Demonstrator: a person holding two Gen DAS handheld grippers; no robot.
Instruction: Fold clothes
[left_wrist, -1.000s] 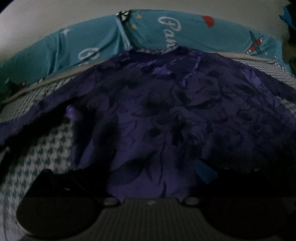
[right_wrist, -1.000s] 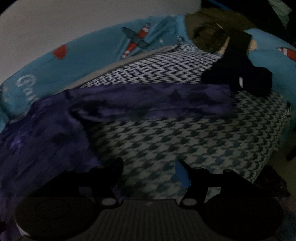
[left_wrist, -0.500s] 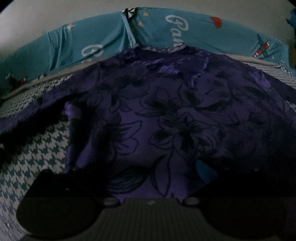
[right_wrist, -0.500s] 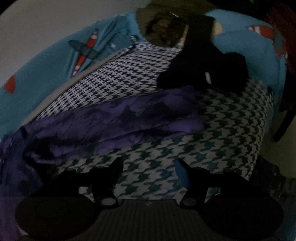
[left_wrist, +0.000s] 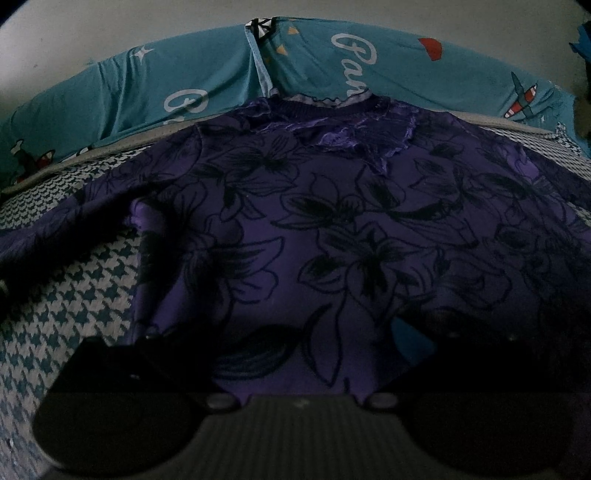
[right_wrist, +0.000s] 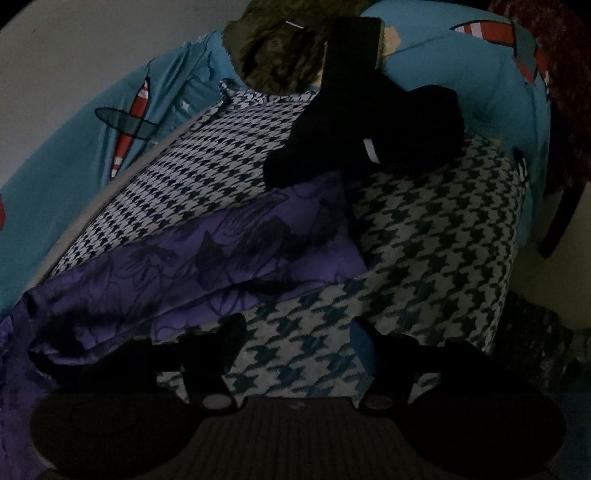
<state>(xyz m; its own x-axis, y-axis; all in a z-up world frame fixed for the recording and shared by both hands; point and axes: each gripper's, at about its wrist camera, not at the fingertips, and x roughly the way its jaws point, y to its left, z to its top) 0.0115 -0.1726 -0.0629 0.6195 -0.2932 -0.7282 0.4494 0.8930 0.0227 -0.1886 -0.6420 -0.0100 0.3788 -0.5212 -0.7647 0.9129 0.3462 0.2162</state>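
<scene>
My right tool (right_wrist: 295, 332) is hovering with fingers apart, gripping nothing, beside the purple sleeve (right_wrist: 221, 254). My left tool (left_wrist: 295, 332) is gaping empty over the purple blouse (left_wrist: 332, 229).

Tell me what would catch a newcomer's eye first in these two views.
The purple floral top spread across the houndstooth bedcover fills the left wrist view. In the right wrist view its sleeve stretches towards a heap of black clothing, with the right gripper open over bare cover.
</scene>
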